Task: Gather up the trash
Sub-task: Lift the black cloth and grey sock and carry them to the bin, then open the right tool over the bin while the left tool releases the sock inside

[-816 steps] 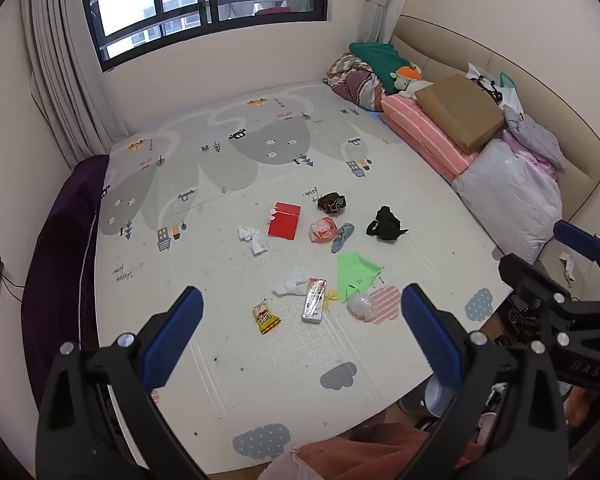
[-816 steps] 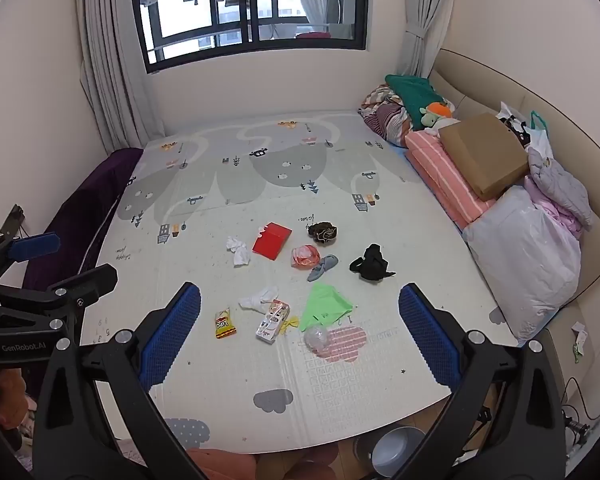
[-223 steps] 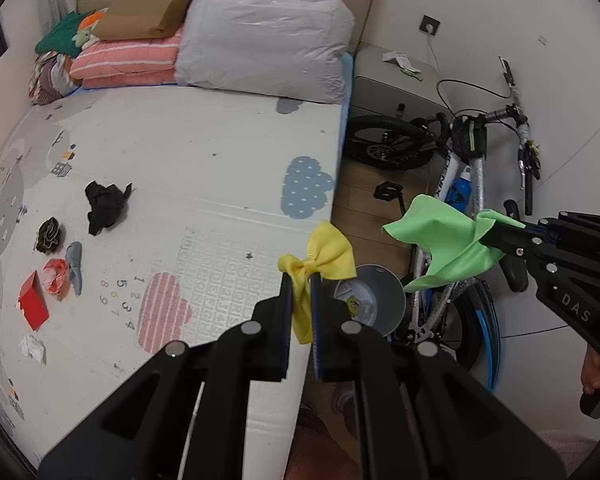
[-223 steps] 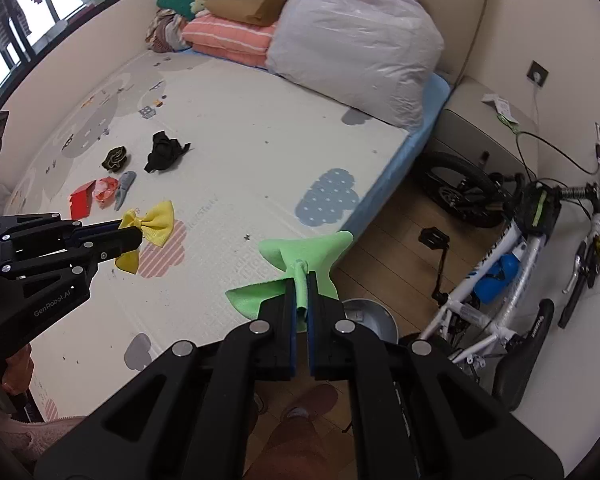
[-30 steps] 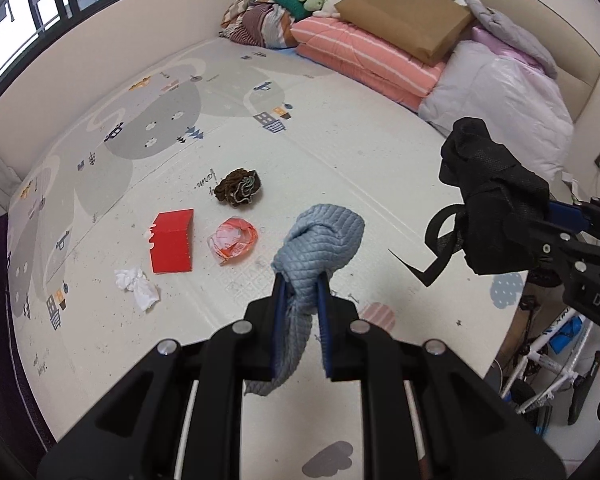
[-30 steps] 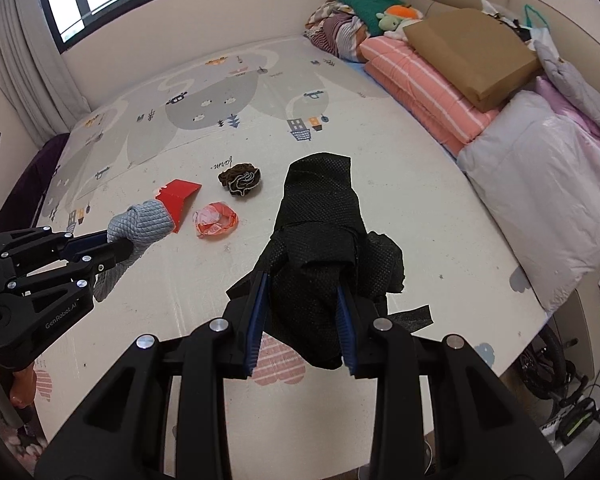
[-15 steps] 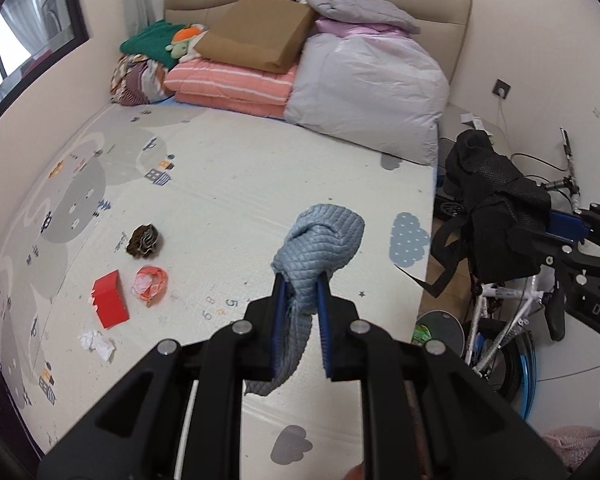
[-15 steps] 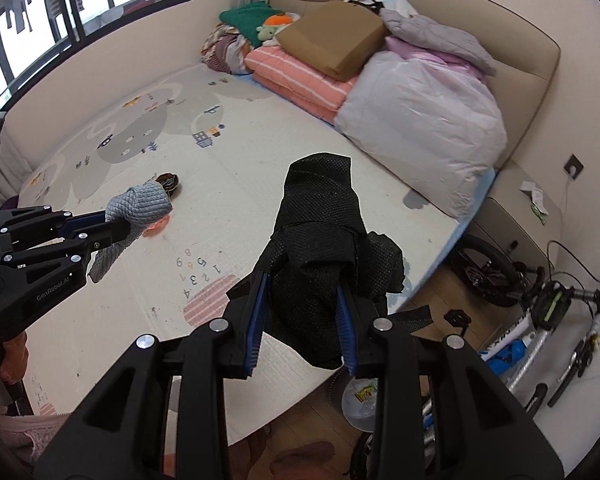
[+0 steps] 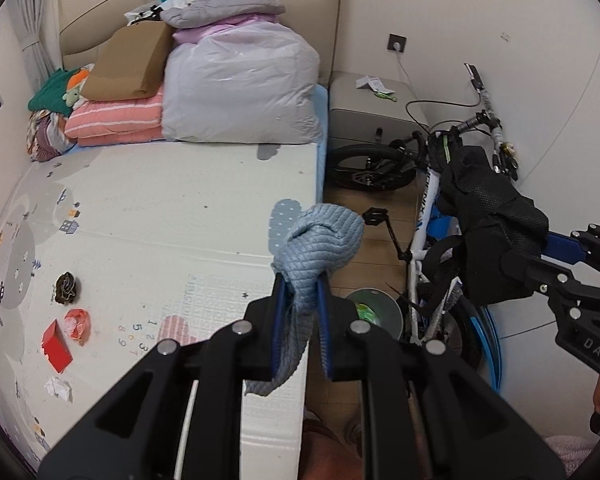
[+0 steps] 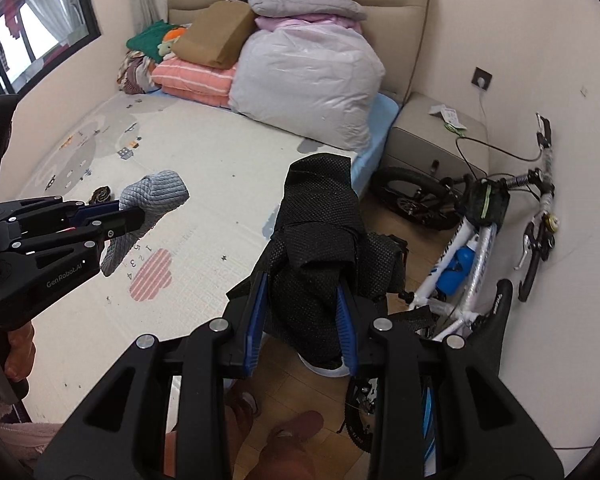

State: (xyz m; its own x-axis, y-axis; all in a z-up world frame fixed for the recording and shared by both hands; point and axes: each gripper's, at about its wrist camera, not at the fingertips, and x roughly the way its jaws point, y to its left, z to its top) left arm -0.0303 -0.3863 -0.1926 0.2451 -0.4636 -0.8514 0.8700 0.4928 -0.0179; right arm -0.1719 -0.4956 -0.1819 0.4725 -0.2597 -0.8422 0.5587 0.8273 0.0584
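Pale walls close in a small room where a play mat printed with clouds and numbers covers most of the floor, stopping at a strip of wooden floor beside a white and blue bicycle; the bicycle leans near the wall, and a round grey bin stands on the wood just beside its frame, with something green inside; behind the bicycle sits a grey cabinet with papers on top; at the far end of the mat, bedding is piled: a large pale bagged bundle, a striped pink quilt and a brown cardboard box.

Left gripper has its fingers pinching a grey-blue quilted cloth, which bunches above them and hangs down between them, held in the air at the mat's edge, near the bin; right gripper has its fingers clamped on a black mesh cloth, a bulkier wad with straps trailing, held above the wooden floor beside the bicycle; the bin is largely hidden behind it in the right wrist view.

Still lying on the mat, well away from the bin: a red box, a pink crumpled wrapper just beside it, a dark brown scrunched item farther up, and a white paper wad nearer the mat's edge.
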